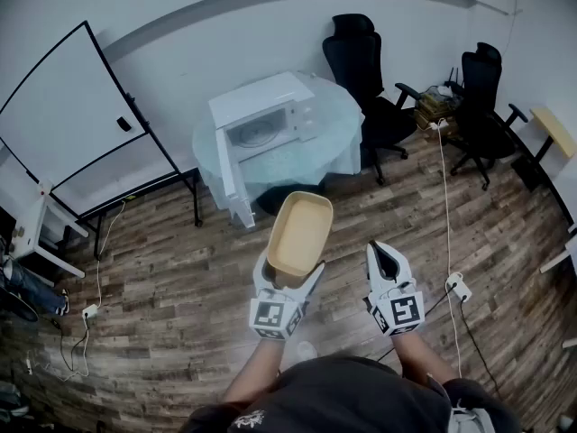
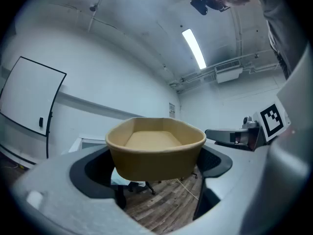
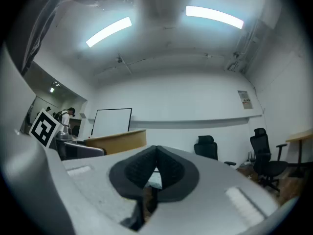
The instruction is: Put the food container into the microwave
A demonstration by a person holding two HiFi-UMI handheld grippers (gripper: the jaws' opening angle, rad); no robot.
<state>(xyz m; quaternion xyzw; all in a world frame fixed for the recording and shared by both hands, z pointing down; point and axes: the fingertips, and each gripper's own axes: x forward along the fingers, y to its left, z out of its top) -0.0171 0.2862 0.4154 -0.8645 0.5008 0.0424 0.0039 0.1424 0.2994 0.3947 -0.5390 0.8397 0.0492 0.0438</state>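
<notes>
Well, the person is standing on the wood-plank floor [image 1: 162, 278] some way back from the table [image 1: 347, 147], with a hand-held gripper in each hand. The left hand-held gripper [image 1: 288, 276] has its jaws set against the two sides of the food container [image 1: 299, 233], gripping it at the near end, so the rest of it sticks out forward over the floor. It is a tan, oblong tub with rounded corners. From the left gripper view the food container [image 2: 155, 151] sits level with its open top up, and nothing shows inside it.

The right hand-held gripper [image 1: 382, 253] is just beside it, level with it and apart from it. Its jaws are pressed together with nothing between them, and the right gripper view shows the two dark pads meeting at the tip [image 3: 155, 163].

The microwave [image 1: 266, 115] is white and stands on the round table, which has a pale, glossy cloth [image 1: 297, 161] draped over it. Its door [image 1: 224, 156] is swung out to the left, and the cavity with its turntable is open to view. The container is well apart from it.

A whiteboard [image 1: 72, 120] on a stand is at the left. Two black office chairs [image 1: 361, 61] are beyond the table by the wall. A white cable runs down to a power strip [image 1: 458, 286] on the floor at the right.
</notes>
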